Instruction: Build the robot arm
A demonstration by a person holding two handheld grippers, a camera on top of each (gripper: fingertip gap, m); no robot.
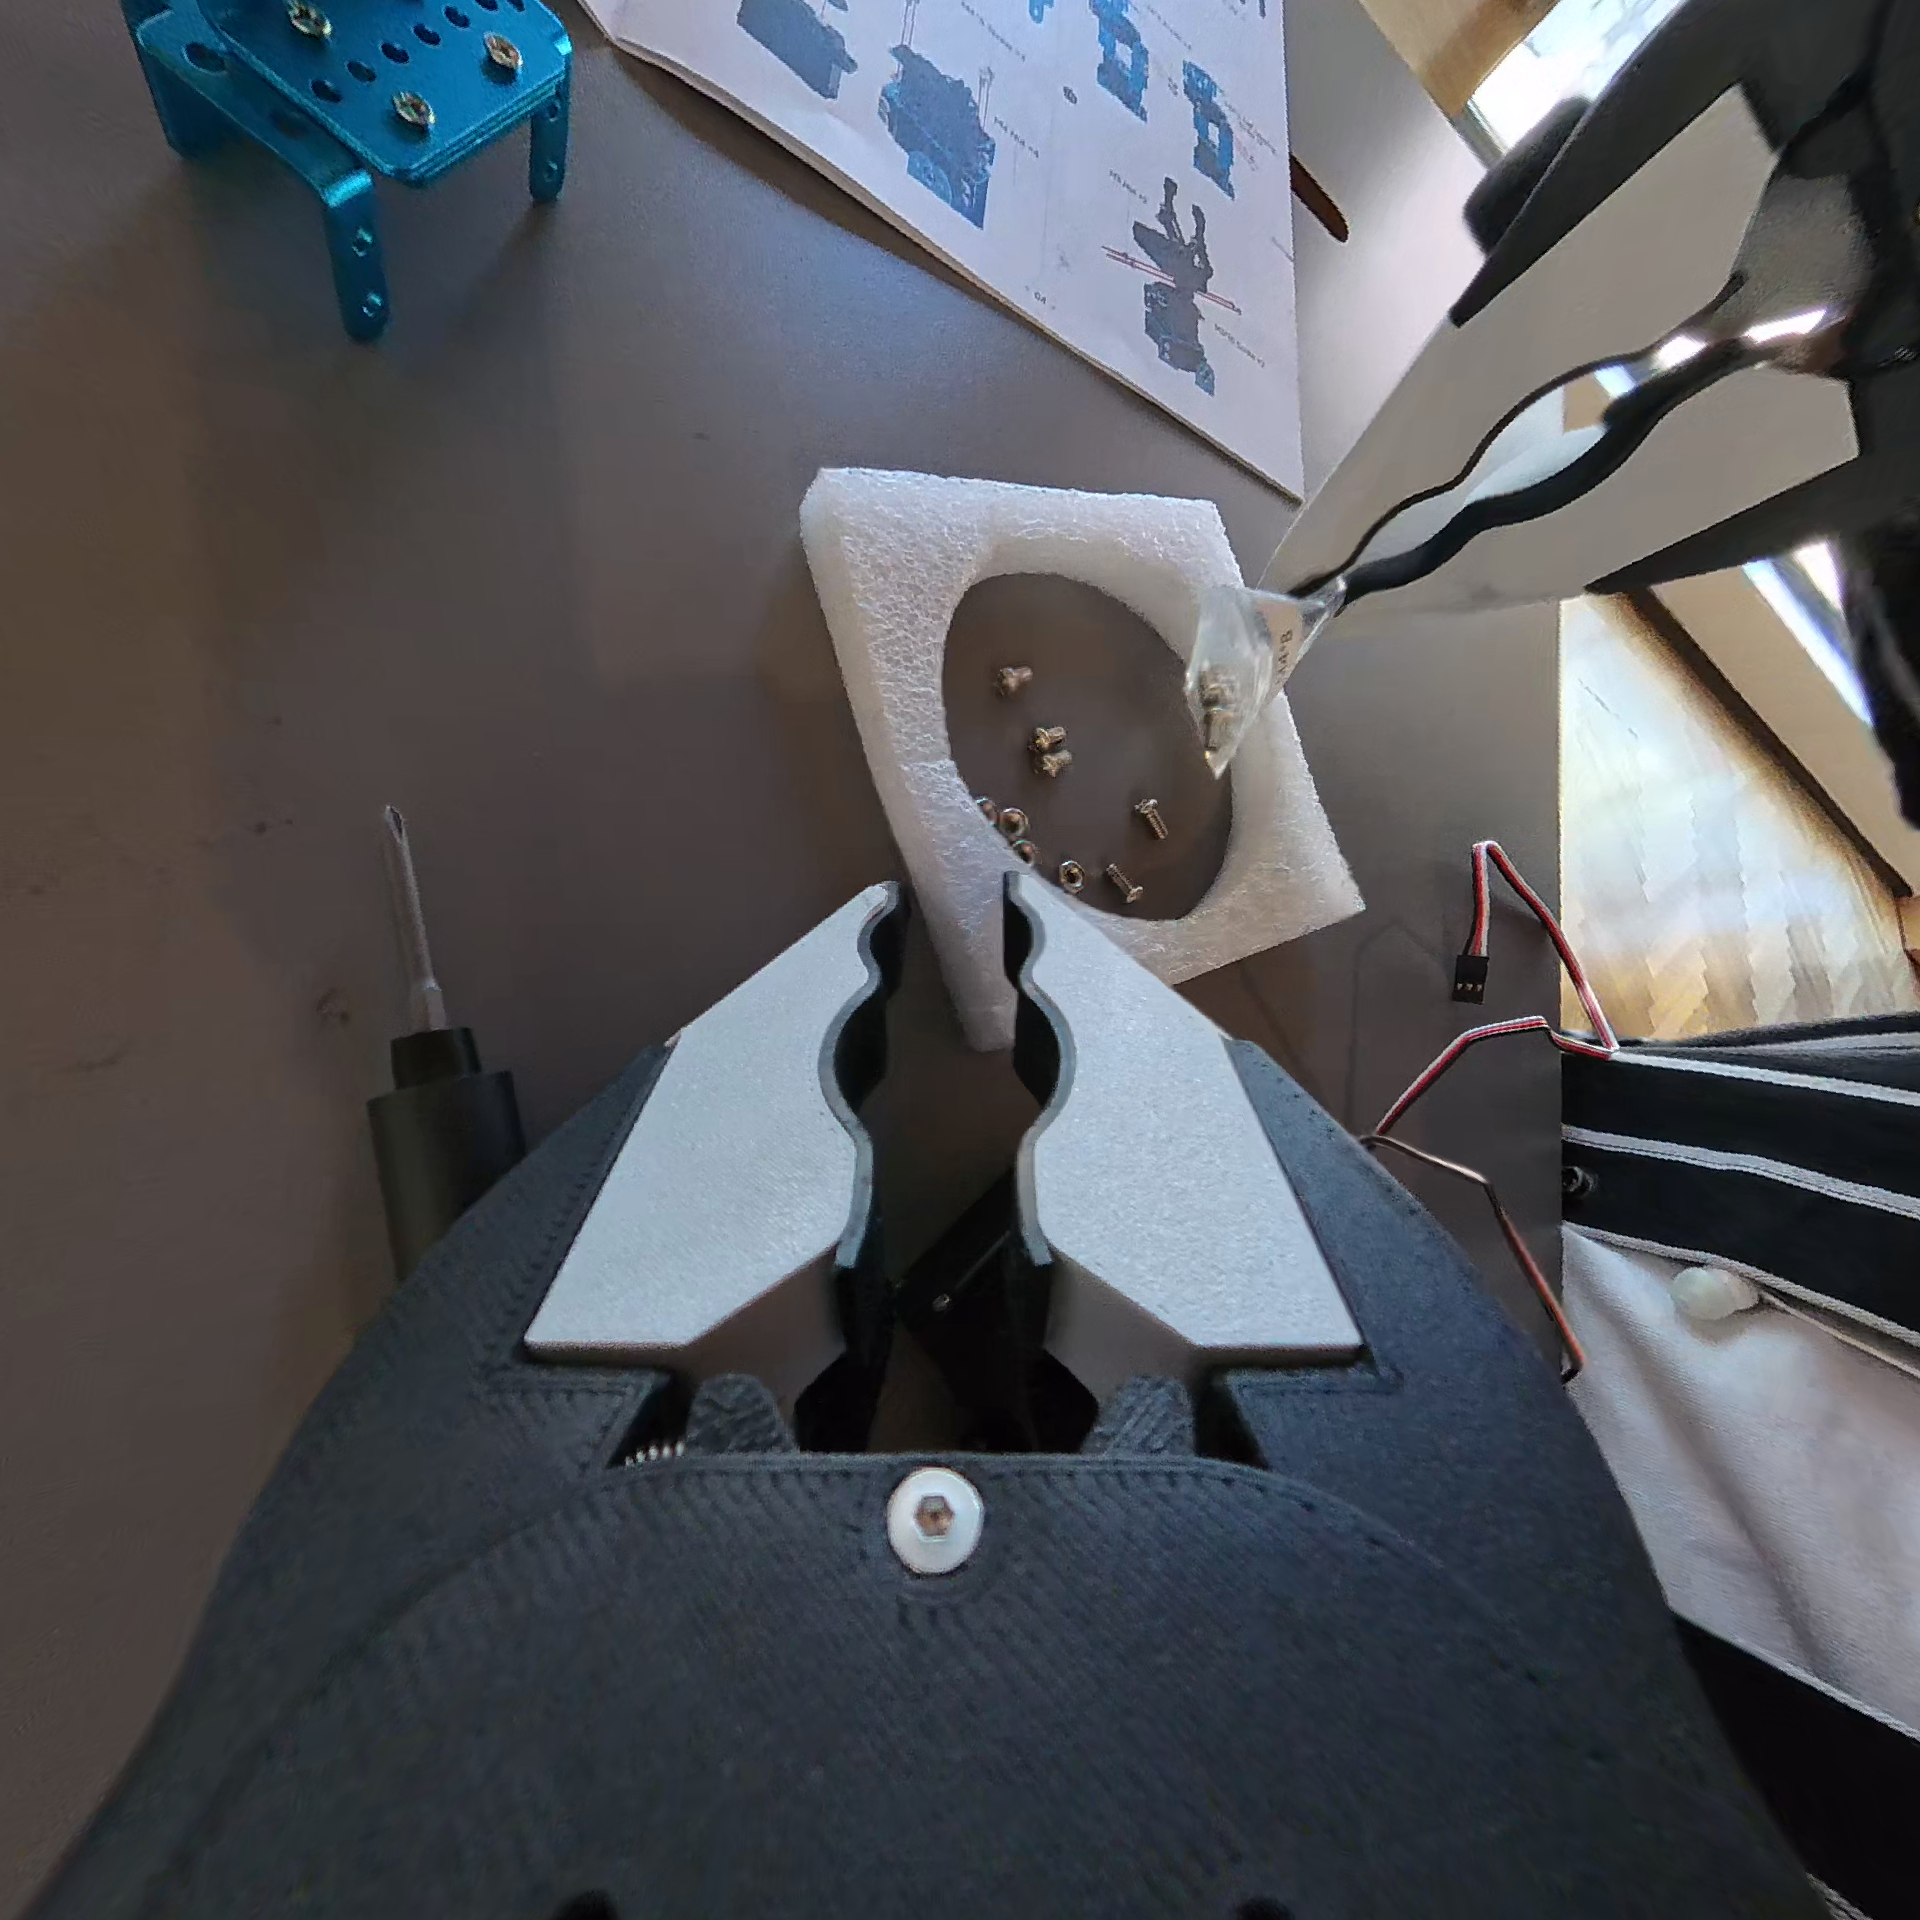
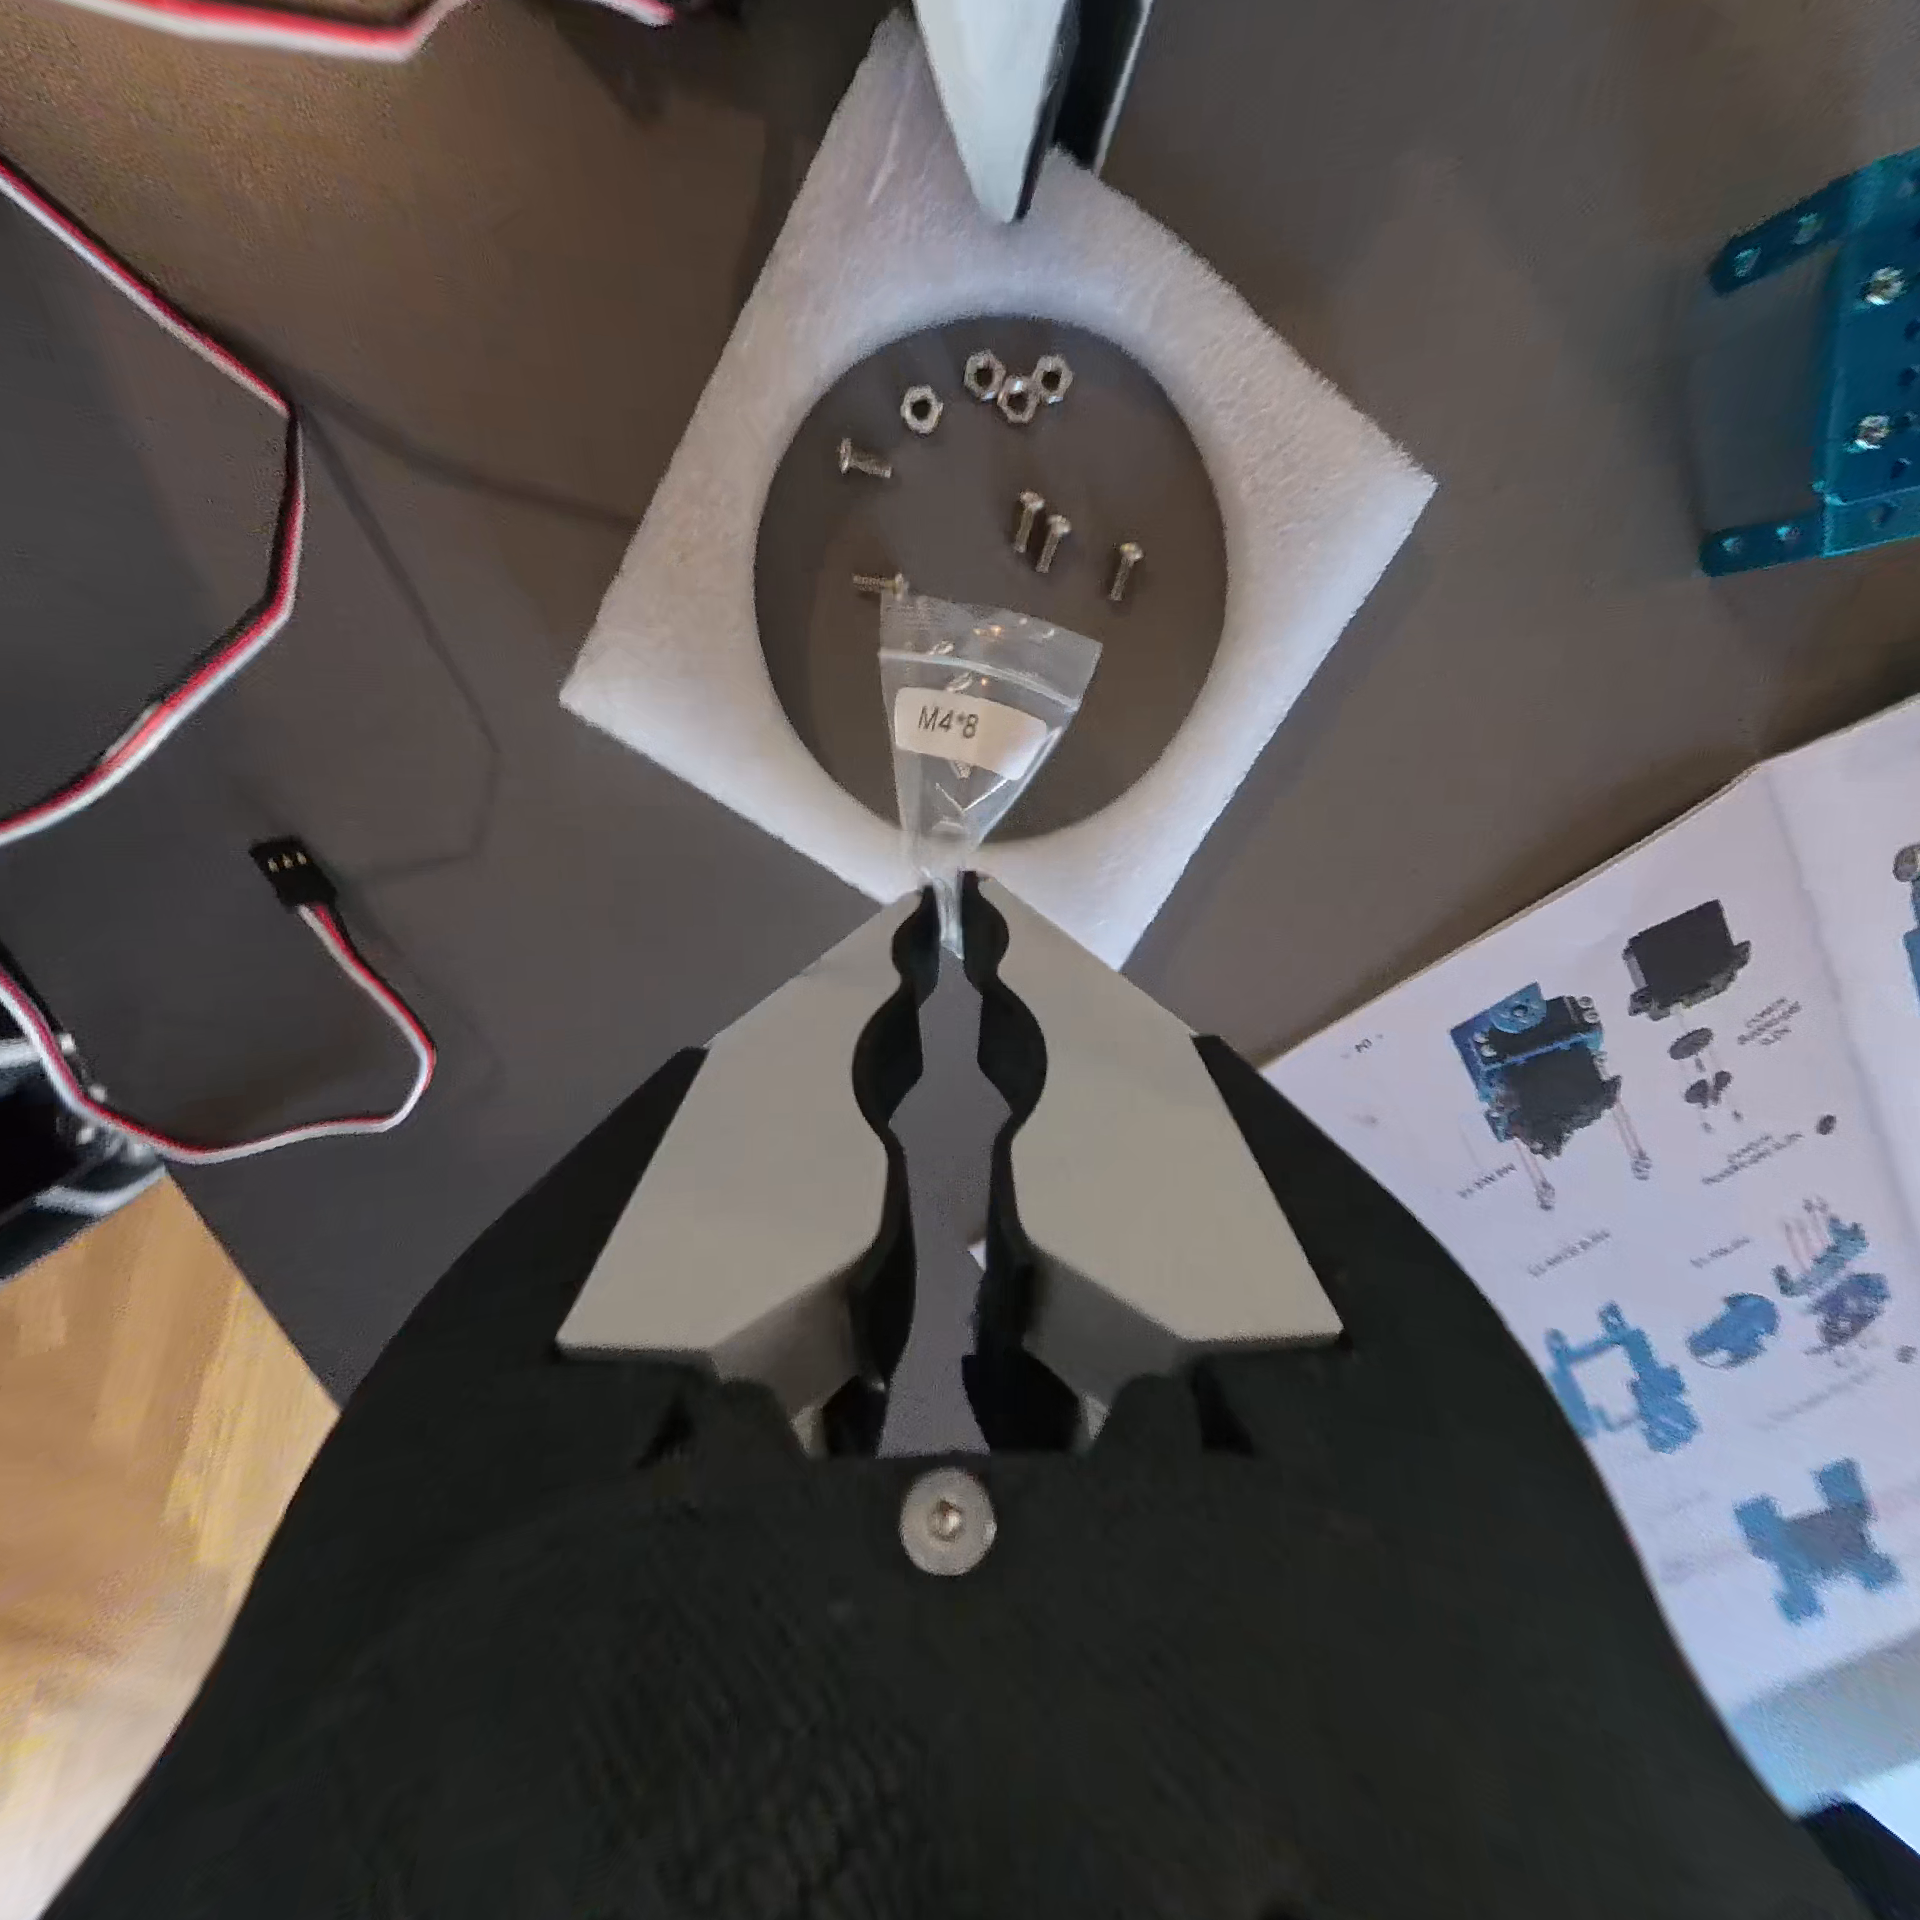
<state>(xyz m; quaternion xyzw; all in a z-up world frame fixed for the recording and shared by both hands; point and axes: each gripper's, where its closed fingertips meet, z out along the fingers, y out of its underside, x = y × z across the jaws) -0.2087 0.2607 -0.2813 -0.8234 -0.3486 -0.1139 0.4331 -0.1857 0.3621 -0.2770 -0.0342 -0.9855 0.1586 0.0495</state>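
A square white foam frame point(image 2: 1236, 447), coarse-grained with a round cut-out, lies on the grey tabletop point(image 1: 312, 623). Inside the cut-out sit loose steel fasteners: 4 hex nuts point(image 2: 987, 390) clustered at one edge and several short pan-head screws point(image 2: 1044, 535) scattered apart from each other.

In the left wrist view, from left to right: a blue anodised metal bracket point(image 1: 353, 114) with rows of holes and brass-coloured screws stands at the top left; a black-handled screwdriver point(image 1: 426, 1029) lies just beside the left gripper point(image 1: 951, 904), whose grey fingers with wavy black pads are spread apart with nothing between them, tips at the foam frame's near corner. A printed instruction sheet point(image 1: 1039, 177) lies beyond the foam. A red, white and black servo cable point(image 1: 1538, 935) runs along the table's right edge.

The right gripper point(image 2: 943, 885) is pressed together on the corner of a small clear zip bag point(image 2: 977, 717). The bag bears a white label, holds more screws, and hangs over the cut-out.
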